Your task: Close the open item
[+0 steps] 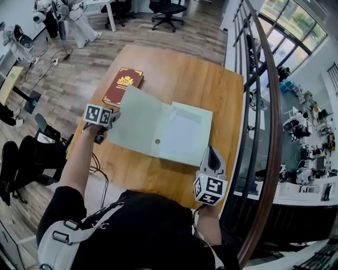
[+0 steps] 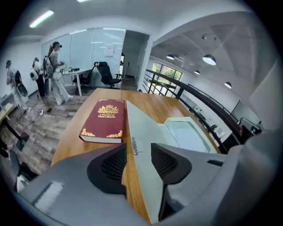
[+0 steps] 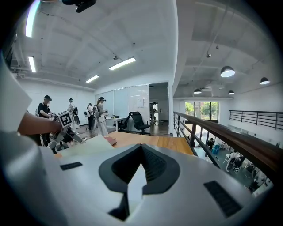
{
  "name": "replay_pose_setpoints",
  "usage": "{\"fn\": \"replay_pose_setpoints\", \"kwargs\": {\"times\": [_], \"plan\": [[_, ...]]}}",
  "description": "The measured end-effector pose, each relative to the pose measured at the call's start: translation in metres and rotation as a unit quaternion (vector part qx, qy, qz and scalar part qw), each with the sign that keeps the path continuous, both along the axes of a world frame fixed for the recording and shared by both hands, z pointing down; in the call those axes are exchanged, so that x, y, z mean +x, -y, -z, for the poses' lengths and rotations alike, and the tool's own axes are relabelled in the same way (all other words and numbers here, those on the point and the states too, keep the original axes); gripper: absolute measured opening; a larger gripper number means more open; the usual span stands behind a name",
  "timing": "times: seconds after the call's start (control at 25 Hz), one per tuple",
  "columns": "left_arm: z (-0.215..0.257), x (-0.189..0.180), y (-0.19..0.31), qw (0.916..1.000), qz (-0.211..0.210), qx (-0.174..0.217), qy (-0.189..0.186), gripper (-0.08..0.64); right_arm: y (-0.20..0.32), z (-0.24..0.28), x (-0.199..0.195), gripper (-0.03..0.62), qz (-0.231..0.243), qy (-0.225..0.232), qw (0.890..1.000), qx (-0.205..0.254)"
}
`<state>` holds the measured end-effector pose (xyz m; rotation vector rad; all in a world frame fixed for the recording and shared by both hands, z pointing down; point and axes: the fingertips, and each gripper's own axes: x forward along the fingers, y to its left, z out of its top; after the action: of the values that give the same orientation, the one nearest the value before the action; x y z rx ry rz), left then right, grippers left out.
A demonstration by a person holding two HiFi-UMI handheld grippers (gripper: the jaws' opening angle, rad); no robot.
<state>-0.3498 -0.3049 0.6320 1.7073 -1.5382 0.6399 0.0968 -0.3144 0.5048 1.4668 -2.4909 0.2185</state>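
The right gripper [image 1: 210, 151] was nearest, at the folder's [image 1: 158, 126] right edge toward its near corner. Its jaws were closed together with nothing gripped, and its tip was at that edge. Whether it touched the folder could not be told.

The pale green folder lay open on the wooden table [image 1: 211, 84]. Its right half was flat, and a small round stud [image 1: 157, 141] showed near the fold.

The left gripper [image 1: 112, 119] was at the folder's left edge. In the left gripper view its jaws stood wide apart. The folder's left cover was tilted up off the table, and its free edge ran between the pads without being pinched.

Just beyond the folder's far left corner lay a closed dark red book [image 1: 122, 85] with gold ornament on its cover.

A dark railing [image 1: 253, 63] ran past the folder's right side, beyond the table edge.

Well beyond the folder, off the table, an office chair [image 1: 168, 11] stood on the plank floor.
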Motion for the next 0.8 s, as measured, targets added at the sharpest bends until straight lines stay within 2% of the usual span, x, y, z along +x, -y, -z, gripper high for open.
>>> {"fn": "replay_pose_setpoints", "kwargs": {"times": [0.12,0.24,0.32,0.36,0.4,0.6,0.8], "plan": [[-0.022,-0.005,0.002,0.9966,0.023,-0.029,-0.074,0.161,0.000,-0.004,0.008,0.002,-0.010,-0.005,1.000,-0.005],[-0.041,-0.005,-0.006,0.9855,0.049,-0.063,-0.150,0.161,-0.002,-0.009,0.014,0.002,-0.017,-0.009,1.000,-0.011],[-0.044,-0.002,-0.013,0.9802,0.053,-0.075,-0.175,0.134,-0.001,-0.010,0.016,0.002,-0.019,-0.010,1.000,-0.013],[-0.044,0.000,-0.015,0.9802,0.052,-0.076,-0.175,0.070,0.000,-0.010,0.017,0.002,-0.019,-0.011,1.000,-0.014],[-0.044,0.001,-0.016,0.9813,0.049,-0.075,-0.170,0.035,0.000,-0.010,0.018,0.002,-0.020,-0.011,1.000,-0.015],[-0.035,0.008,-0.019,0.9841,0.034,-0.064,-0.162,0.026,0.000,-0.013,0.024,0.002,-0.030,-0.007,0.999,-0.018],[-0.018,0.017,-0.022,0.9884,0.010,-0.057,-0.140,0.025,0.005,-0.017,0.036,0.002,-0.033,0.033,0.998,-0.037]]}}
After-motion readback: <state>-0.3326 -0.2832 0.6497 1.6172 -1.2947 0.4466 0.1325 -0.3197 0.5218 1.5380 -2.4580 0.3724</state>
